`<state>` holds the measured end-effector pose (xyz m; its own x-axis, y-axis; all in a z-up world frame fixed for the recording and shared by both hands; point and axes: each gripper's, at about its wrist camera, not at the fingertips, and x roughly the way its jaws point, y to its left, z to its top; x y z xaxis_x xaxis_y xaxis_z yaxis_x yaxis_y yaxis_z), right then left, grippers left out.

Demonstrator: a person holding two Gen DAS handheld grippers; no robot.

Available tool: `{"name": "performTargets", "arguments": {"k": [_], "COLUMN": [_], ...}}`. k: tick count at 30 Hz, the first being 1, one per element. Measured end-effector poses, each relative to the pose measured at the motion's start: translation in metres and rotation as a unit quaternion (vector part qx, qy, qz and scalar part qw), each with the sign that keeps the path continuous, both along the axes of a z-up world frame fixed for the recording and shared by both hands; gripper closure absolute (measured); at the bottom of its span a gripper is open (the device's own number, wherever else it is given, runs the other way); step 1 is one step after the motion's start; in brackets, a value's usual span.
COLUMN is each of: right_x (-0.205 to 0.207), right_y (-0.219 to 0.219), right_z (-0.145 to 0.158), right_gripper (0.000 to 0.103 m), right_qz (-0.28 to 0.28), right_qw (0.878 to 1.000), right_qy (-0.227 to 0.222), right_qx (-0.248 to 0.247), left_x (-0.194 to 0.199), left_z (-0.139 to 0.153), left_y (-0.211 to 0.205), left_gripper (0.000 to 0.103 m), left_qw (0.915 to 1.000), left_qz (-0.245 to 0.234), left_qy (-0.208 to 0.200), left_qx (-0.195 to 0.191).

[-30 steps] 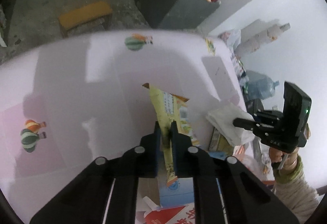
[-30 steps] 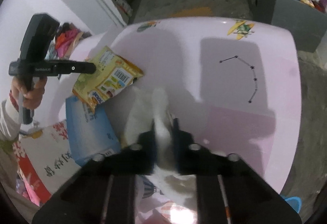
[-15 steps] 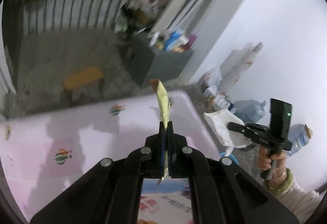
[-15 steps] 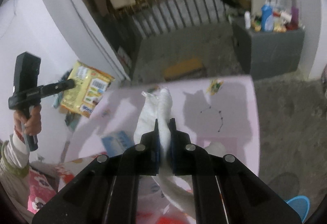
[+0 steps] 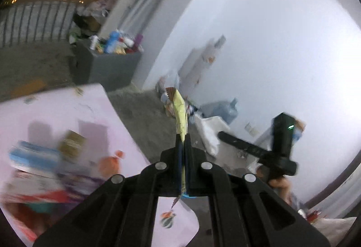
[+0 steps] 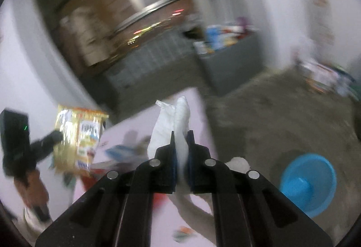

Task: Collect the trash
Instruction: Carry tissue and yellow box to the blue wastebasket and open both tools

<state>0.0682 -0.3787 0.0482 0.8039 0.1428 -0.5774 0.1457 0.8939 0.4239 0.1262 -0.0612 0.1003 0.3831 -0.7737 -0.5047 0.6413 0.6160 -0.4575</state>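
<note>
My left gripper [image 5: 183, 141] is shut on a yellow snack wrapper [image 5: 180, 111], held edge-on in the air past the right edge of the pink table [image 5: 67, 107]. The wrapper also shows flat in the right wrist view [image 6: 79, 136], beside the left gripper's fingers [image 6: 48, 139]. My right gripper [image 6: 180, 136] is shut on a crumpled white tissue [image 6: 173, 120], lifted above the table's edge [image 6: 198, 102]. A blue basin [image 6: 309, 181] stands on the floor at the lower right of that view. The right gripper also shows in the left wrist view [image 5: 222, 135], holding the tissue [image 5: 209, 129].
A blue box [image 5: 33, 156], a small brown packet [image 5: 72, 141] and red printed paper [image 5: 33, 199] lie blurred on the table. A grey bin [image 5: 110, 66] full of bottles stands on the concrete floor by the white wall. Clutter and a water jug [image 5: 223, 109] lie along the wall.
Both grippers have lifted their trash off the table and swung to the right, away from it. The blue basin on the floor has come into the right wrist view.
</note>
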Motion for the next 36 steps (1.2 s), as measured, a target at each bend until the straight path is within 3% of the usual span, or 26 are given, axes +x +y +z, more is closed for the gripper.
{"name": "performTargets", "arguments": {"k": [3,7,12,15,19,22,24,26,27,32,36], "right_x": [-0.022,-0.033,-0.038,-0.035,-0.04,-0.04,-0.035,-0.034,-0.032,-0.042,-0.049], "right_y": [-0.043,-0.095,-0.158,-0.191,-0.227,-0.239,-0.247,-0.249,-0.25,-0.247,-0.24], "right_z": [-0.032,-0.078,-0.137,-0.166,-0.203,-0.227,-0.245,-0.252,-0.257,-0.265,-0.255], "right_gripper": [0.096,0.095,0.092,0.092,0.09,0.08,0.066,0.037,0.034,0.034,0.034], "right_qz": [-0.093,-0.187,-0.259,-0.28,-0.294,-0.299,-0.304,-0.323,-0.332,-0.35,-0.355], "right_qw": [0.995,0.98,0.958,0.946,0.932,0.921,0.916,0.91,0.907,0.901,0.906], "right_qy": [0.026,0.059,0.088,0.106,0.129,0.155,0.171,0.189,0.195,0.2,0.193], "right_qx": [0.0,0.028,0.087,0.124,0.166,0.193,0.196,0.18,0.169,0.162,0.128], "left_x": [-0.008,-0.015,-0.006,0.007,0.044,0.063,0.076,0.083,0.086,0.094,0.087], "left_z": [-0.033,-0.074,-0.131,-0.163,-0.203,-0.225,-0.247,-0.262,-0.265,-0.274,-0.252], "left_y": [-0.077,-0.188,-0.303,-0.345,-0.376,-0.393,-0.409,-0.42,-0.418,-0.41,-0.394], "left_gripper": [0.102,0.101,0.101,0.101,0.1,0.099,0.09,0.076,0.072,0.062,0.062], "left_qw": [0.9986,0.9903,0.9733,0.9657,0.9593,0.9584,0.9522,0.9507,0.9518,0.956,0.9601], "left_qz": [-0.034,-0.082,-0.136,-0.147,-0.142,-0.133,-0.132,-0.126,-0.12,-0.109,-0.119], "left_qy": [0.016,0.03,0.063,0.066,0.09,0.109,0.119,0.122,0.121,0.131,0.104], "left_qx": [0.038,0.108,0.174,0.204,0.227,0.227,0.248,0.256,0.255,0.239,0.231]}}
